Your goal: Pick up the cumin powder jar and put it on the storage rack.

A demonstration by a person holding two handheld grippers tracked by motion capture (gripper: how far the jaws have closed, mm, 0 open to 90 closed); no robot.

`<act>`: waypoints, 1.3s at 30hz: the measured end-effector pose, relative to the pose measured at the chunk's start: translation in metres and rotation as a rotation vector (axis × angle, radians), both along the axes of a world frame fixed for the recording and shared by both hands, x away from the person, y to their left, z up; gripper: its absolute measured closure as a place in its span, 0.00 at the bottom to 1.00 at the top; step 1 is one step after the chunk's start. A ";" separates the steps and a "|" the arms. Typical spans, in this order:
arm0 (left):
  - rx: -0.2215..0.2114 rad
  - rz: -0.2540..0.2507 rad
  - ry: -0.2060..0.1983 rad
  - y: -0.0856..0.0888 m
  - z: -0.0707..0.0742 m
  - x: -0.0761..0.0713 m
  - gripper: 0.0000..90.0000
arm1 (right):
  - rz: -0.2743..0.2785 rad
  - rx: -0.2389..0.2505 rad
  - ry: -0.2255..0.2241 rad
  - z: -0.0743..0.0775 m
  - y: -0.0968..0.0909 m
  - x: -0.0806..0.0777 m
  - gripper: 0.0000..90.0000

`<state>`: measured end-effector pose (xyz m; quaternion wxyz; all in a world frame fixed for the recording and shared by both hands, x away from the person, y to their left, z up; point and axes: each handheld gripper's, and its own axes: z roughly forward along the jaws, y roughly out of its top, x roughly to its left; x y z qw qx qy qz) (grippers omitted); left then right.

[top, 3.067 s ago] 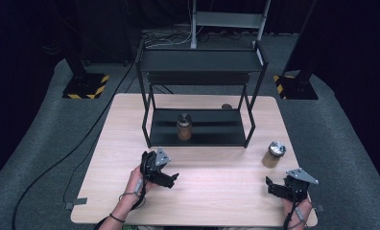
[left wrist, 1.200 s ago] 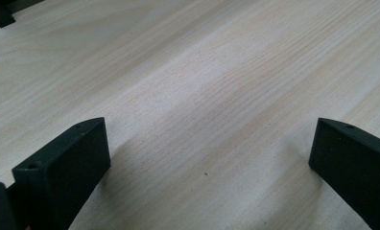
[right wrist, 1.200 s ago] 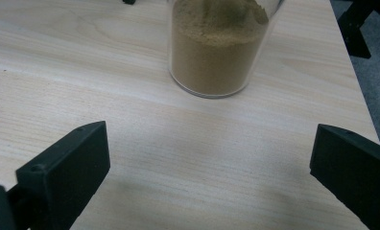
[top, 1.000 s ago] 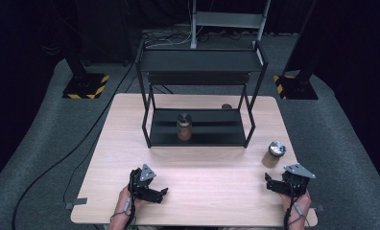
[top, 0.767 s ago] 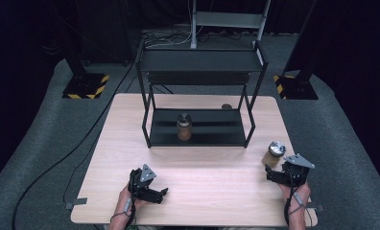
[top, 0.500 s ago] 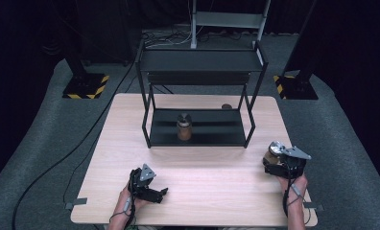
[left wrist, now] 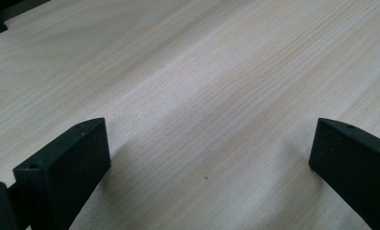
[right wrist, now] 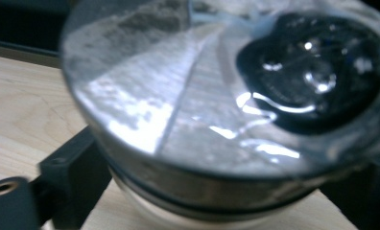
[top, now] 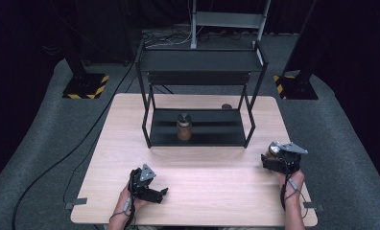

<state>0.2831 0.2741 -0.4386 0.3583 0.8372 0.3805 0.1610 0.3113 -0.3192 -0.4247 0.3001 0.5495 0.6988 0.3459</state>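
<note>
The jar (right wrist: 226, 120) sits between the jaws of the right claw (top: 274, 155) at the bench's (top: 217, 191) right edge. Those jaws have just been closing, and the black pads (right wrist: 75, 177) seem to meet the jar's sides under its shiny lid, though the blur leaves contact unsure. The left claw (left wrist: 207, 163) rests low over bare wood near the front edge, jaws wide apart with nothing between them. A black rack (top: 197, 96) stands mid-bench, well apart from both claws. One second jar (top: 184, 127) stands on its lower shelf. A small round thing (top: 226, 106) lies behind the rack. Two jars, one rack, two claws.
</note>
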 end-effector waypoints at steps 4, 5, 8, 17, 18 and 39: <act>-0.001 -0.001 0.002 0.000 0.000 0.001 0.00 | -0.009 0.026 -0.003 -0.004 -0.003 -0.001 0.21; -0.001 -0.001 0.001 0.000 0.000 0.000 0.00 | -0.002 0.042 0.000 -0.004 -0.006 0.000 0.23; 0.000 0.000 0.000 0.000 0.000 0.000 0.00 | 0.014 0.058 -0.002 -0.006 -0.010 -0.001 0.28; -0.001 -0.001 0.001 0.000 0.000 0.000 0.00 | 0.013 0.054 -0.023 -0.008 -0.007 -0.004 0.33; -0.001 -0.001 0.001 0.000 0.000 0.000 0.00 | 0.011 0.059 -0.023 -0.008 -0.007 -0.004 0.33; -0.001 -0.001 0.002 0.000 0.000 0.001 0.00 | 0.087 -0.001 0.049 0.019 0.004 0.002 0.33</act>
